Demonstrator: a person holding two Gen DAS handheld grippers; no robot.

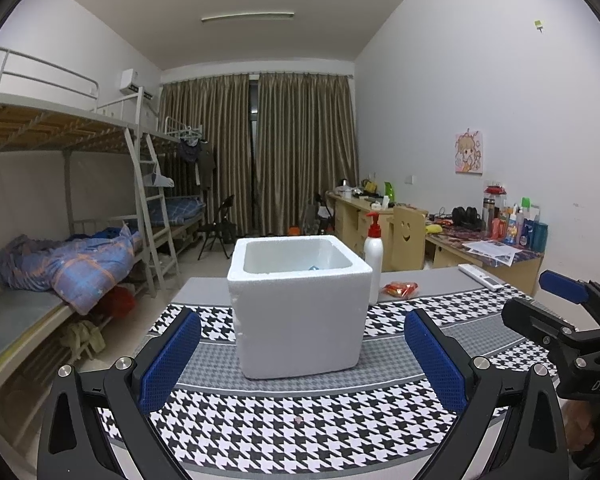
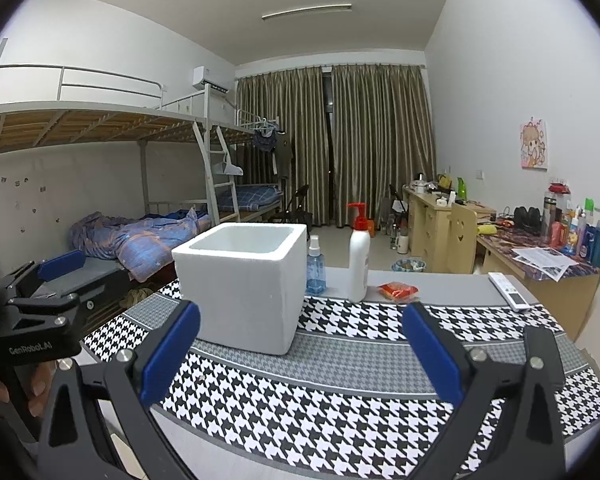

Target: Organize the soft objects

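Observation:
A white foam box [image 1: 300,304] [image 2: 244,288] stands open-topped on the houndstooth tablecloth [image 1: 300,440] [image 2: 340,400]. Something small and blue [image 1: 313,268] shows at its inner far wall. A soft red-orange packet [image 1: 400,289] [image 2: 398,291] lies behind the box to the right. My left gripper [image 1: 304,360] is open and empty, just in front of the box. My right gripper [image 2: 302,356] is also open and empty, in front of the box and slightly to its right. Each gripper shows at the edge of the other's view: the right gripper [image 1: 540,300] and the left gripper [image 2: 56,280].
A white pump bottle [image 1: 374,264] [image 2: 359,256] with a red pump and a blue spray bottle [image 2: 315,272] stand behind the box. A white remote [image 1: 480,276] [image 2: 508,290] lies at the table's far right. Bunk beds fill the left side, desks the right.

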